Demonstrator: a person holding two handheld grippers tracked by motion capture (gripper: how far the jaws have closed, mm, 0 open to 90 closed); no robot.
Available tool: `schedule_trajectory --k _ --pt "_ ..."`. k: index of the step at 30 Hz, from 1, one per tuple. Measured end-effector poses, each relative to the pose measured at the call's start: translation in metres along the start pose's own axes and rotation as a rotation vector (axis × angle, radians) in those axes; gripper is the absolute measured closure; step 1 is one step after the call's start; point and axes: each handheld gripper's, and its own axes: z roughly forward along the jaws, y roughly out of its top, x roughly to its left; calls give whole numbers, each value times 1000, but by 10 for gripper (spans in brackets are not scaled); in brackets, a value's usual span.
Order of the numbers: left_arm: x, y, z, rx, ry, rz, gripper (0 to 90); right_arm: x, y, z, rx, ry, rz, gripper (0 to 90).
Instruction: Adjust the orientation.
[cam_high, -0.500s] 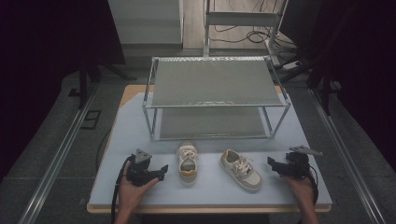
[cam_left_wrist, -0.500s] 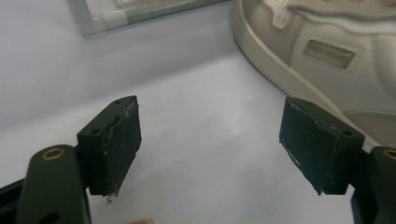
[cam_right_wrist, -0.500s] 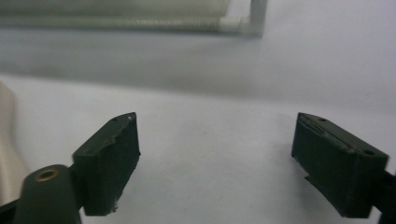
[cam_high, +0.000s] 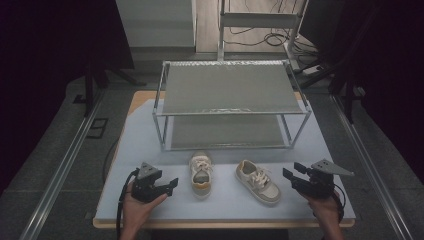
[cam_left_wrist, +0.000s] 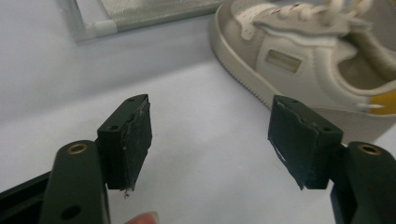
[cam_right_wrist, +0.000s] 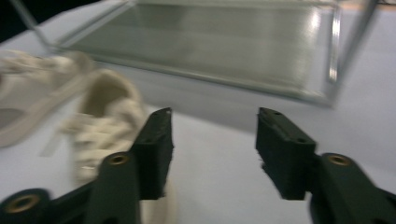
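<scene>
Change: little is moved since the earlier frame; both grippers are kept low.
Left gripper (cam_high: 167, 184): fingers (cam_left_wrist: 133, 135) spread wide, empty, aimed at the left sneaker (cam_high: 200, 174) in front of the two-tier rack (cam_high: 231, 94).
Right gripper (cam_high: 292, 176): fingers wide, empty, beside the right sneaker (cam_high: 258, 181).
Worktop (cam_high: 140, 140): sneakers left near the rack's front, probably for shelving.

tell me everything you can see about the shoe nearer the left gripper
The left shoe is a small low-top sneaker, off-white with cream laces and a yellow patch at the heel. Its upper looks like smooth leather or leather-like material, over a pale ribbed rubber sole, with a small rectangular tab on its side. It stands upright on its sole on the white table, toe pointing toward the metal rack, heel toward the person. Nothing grips it; the left gripper sits open beside it, apart from it.
</scene>
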Motion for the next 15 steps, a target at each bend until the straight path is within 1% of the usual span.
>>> schedule_trajectory --k 1,3,5,6,7,8,9,10,12,13,14,15 --pt "-1 0 -1 -2 3 3 317 5 2 -1 -6 26 -15 529" --pt "-1 0 -2 -6 3 5 323 15 6 -4 -15 57 -42 589" --pt "-2 0 -2 -4 7 4 330 26 9 -5 -14 100 -63 628" --pt "-2 0 -2 1 8 2 333 31 10 -4 -15 113 -75 655" --pt "-2 -1 -1 7 5 -1 339 42 11 0 -1 145 -102 703" --pt "-2 -1 -1 7 5 -1 342 42 11 0 -1 145 -102 703" --pt "-3 -1 0 18 -7 1 342 55 10 6 13 183 -121 759" --pt "-3 -1 0 18 -7 1 344 55 10 6 13 183 -121 759" --pt "-4 -1 0 24 -14 4 347 64 9 11 26 212 -142 804" --pt "-5 -1 0 27 -18 2 348 74 8 17 36 239 -164 836" --pt "-5 -1 0 27 -18 2 349 74 8 17 36 239 -164 836" --pt "-5 -1 0 27 -18 0 349 83 8 22 45 276 -172 853"
